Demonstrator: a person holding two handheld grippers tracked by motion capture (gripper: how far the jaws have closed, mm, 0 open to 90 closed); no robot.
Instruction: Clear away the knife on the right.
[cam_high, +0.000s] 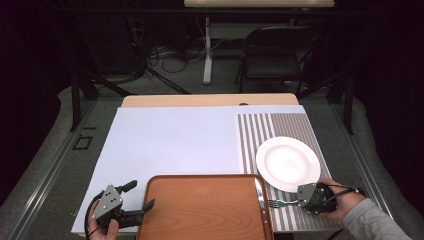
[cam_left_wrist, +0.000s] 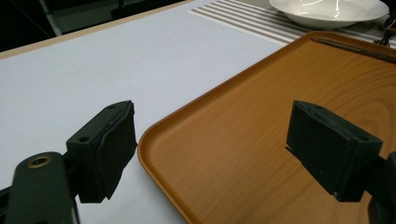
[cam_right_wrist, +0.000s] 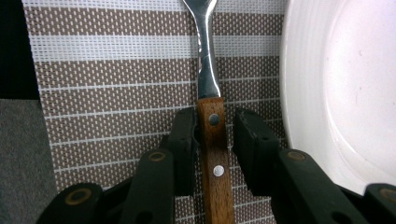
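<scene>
A fork (cam_high: 276, 202) with a wooden handle (cam_right_wrist: 212, 140) lies on the striped placemat (cam_high: 270, 130), left of the white plate (cam_high: 287, 164), tines pointing at the tray. My right gripper (cam_high: 298, 202) (cam_right_wrist: 215, 115) has a jaw on each side of the handle, with a thin dark gap beside it. A brown wooden tray (cam_high: 200, 210) sits at the front middle. At its left corner my left gripper (cam_high: 139, 196) (cam_left_wrist: 212, 126) is held wide open, one jaw over the tray (cam_left_wrist: 261, 116), nothing between them. A knife (cam_high: 259, 194) lies along the tray's right edge.
A white board (cam_high: 170, 145) covers most of the table, bare to the left of and behind the tray. The plate (cam_right_wrist: 345, 84) lies close on the right of my right gripper. A black folding chair (cam_high: 275, 50) and cables stand beyond the table's far edge.
</scene>
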